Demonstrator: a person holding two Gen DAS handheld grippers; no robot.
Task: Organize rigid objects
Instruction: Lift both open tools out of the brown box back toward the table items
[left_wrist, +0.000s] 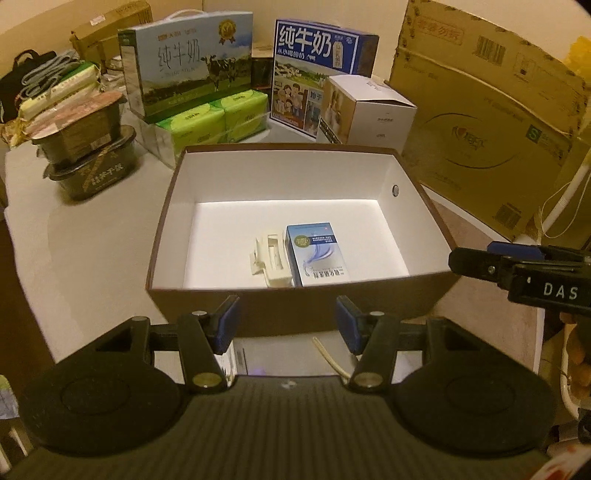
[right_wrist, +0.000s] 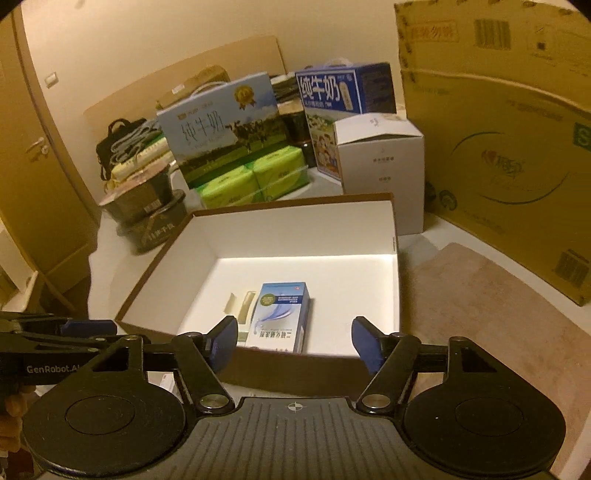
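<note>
Both pairs of blue-padded fingers stand apart with nothing between them. The left gripper (left_wrist: 287, 325) hangs just outside the near wall of an open box, and the right gripper (right_wrist: 294, 345) does the same a little further along that wall, its black frame also showing at the right edge of the left wrist view.

The open box (left_wrist: 424, 192) is brown outside and white inside, with low walls and a small round metal eyelet in its right wall. On its floor, close to the middle of the near wall, lies a small blue and white carton (left_wrist: 317, 254) printed with text and a pale swirl, flat on its back. Touching its left side is a cream plastic piece (left_wrist: 271, 258), long and narrow, with a hollow channel along it.

The box sits on a pale tabletop (left_wrist: 92, 258). Along the far edge stand two milk cartons with handles, one light blue with cows (left_wrist: 188, 62) and one dark blue with a family picture (left_wrist: 314, 70). The light blue one rests on green tissue packs (left_wrist: 214, 118). A white cube box (left_wrist: 373, 110) stands just behind the open box's far right corner. At the far left corner two dark food tubs (left_wrist: 88, 147) are stacked. A big cardboard carton (left_wrist: 491, 118) leans at the right edge.
</note>
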